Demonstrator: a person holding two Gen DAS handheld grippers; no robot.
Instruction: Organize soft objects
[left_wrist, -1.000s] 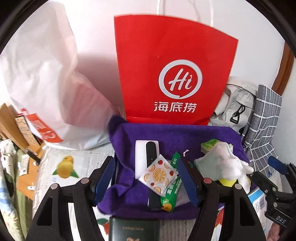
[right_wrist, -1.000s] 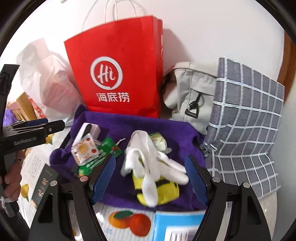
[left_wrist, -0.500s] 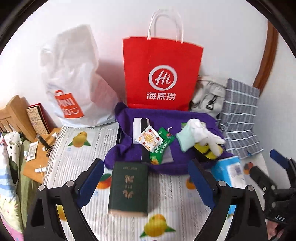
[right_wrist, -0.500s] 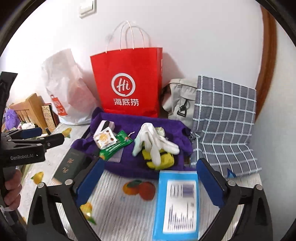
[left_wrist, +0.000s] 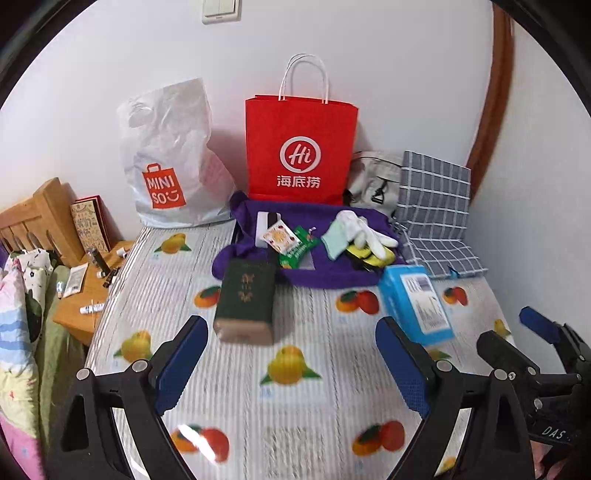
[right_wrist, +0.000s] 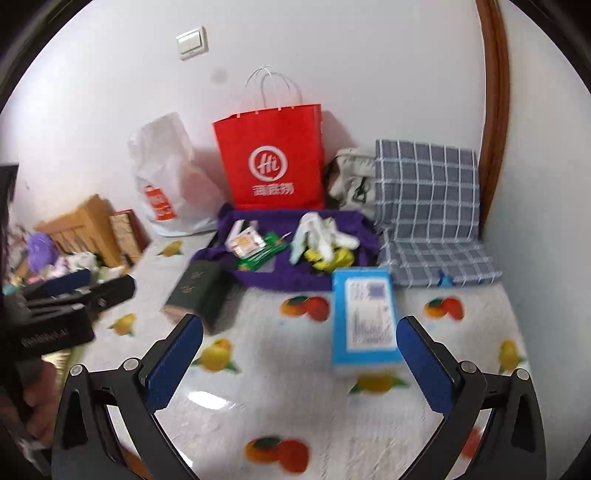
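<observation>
Fruit-printed mat (left_wrist: 295, 398) underfoot of everything, striped and glossy, spread out as the working floor. Propped against the back wall, a red paper bag (left_wrist: 301, 147) standing upright, a white plastic shopping bag (left_wrist: 170, 155) slumped to its left, a grey checked cloth (left_wrist: 432, 206) half leaning, half lying to its right. All three likely parked there as candidates for the tidy-up.

Just in front of the red bag, a purple towel (left_wrist: 325, 277), rumpled and serving as a catch-all. Piled on it, white gloves (left_wrist: 365, 229) limp across a pale green cloth and something yellow; beside them, snack sachets (left_wrist: 288, 242) and a white box with a dark strip. Soft, floppy, tangled, so probably awkward to lift singly.

Resting against the towel's near edge, a dark green book (left_wrist: 245, 299) on the left and a blue box (left_wrist: 417, 302) on the right.

Closest in, left gripper (left_wrist: 291, 365) with fingers spread wide, nothing between them, well short of the pile. Right gripper (right_wrist: 299, 365) likewise splayed and empty.
</observation>
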